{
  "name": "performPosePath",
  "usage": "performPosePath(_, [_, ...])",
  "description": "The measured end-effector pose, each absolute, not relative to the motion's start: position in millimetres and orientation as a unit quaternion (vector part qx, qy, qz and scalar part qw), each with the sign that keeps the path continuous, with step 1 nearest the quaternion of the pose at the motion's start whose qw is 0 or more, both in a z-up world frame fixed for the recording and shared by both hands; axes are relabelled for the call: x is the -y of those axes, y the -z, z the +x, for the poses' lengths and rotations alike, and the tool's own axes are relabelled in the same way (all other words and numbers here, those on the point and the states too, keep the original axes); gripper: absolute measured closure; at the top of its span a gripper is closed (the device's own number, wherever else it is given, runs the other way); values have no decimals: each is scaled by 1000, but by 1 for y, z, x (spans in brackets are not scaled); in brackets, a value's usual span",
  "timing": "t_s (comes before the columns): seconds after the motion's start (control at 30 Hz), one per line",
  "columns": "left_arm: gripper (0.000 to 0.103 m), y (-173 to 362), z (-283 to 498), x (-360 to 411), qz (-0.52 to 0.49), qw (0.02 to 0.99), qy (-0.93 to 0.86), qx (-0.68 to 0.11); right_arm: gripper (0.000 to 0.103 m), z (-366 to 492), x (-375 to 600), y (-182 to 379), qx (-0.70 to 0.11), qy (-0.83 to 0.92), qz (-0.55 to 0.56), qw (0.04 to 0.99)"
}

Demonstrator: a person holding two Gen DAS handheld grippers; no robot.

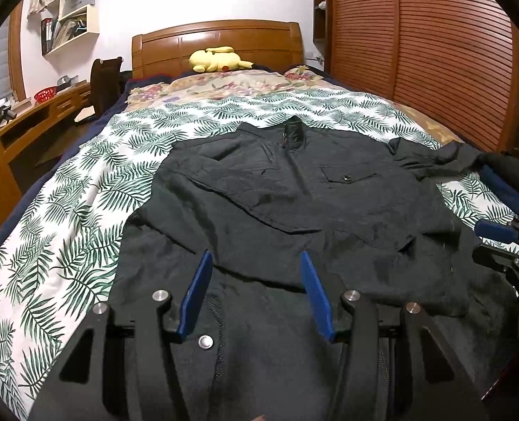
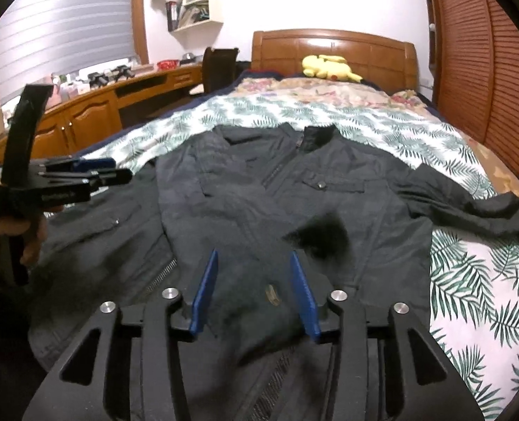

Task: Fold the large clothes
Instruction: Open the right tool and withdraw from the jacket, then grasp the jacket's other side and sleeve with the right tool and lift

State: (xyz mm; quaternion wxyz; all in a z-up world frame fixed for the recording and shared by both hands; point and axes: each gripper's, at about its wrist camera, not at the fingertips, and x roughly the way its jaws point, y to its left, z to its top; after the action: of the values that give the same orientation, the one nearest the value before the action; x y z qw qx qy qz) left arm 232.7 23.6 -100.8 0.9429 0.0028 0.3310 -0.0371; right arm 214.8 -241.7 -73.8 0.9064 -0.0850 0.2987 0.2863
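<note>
A large dark jacket (image 1: 294,210) lies spread front-up on the bed, collar toward the headboard; it also shows in the right wrist view (image 2: 294,217). One sleeve (image 2: 470,200) stretches out to the right. My left gripper (image 1: 256,259) is open and empty, hovering over the jacket's lower hem. My right gripper (image 2: 254,259) is open and empty over the lower middle of the jacket. The left gripper (image 2: 94,172) also shows from the side at the left of the right wrist view, and the right gripper (image 1: 498,238) at the right edge of the left wrist view.
The bed has a leaf-print sheet (image 1: 66,238) and a floral quilt (image 1: 224,84) near the wooden headboard (image 1: 217,42). A yellow plush toy (image 1: 217,59) lies on the pillow end. A wooden desk (image 2: 91,112) runs along the left, a slatted wardrobe (image 1: 417,42) on the right.
</note>
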Motion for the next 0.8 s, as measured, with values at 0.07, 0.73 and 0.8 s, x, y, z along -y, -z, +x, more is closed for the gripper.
performPosePath(0.07, [51, 101, 233, -24, 4, 943, 37, -331, 58, 220, 239, 73, -301, -287, -86, 906])
performPosePath(0.73, [51, 81, 234, -43, -19, 950, 27, -310, 58, 254, 271, 116, -407, -265, -100, 868])
performPosePath(0.8, [51, 78, 236, -47, -20, 951, 23, -309, 58, 253, 278, 104, -395, -254, -115, 875])
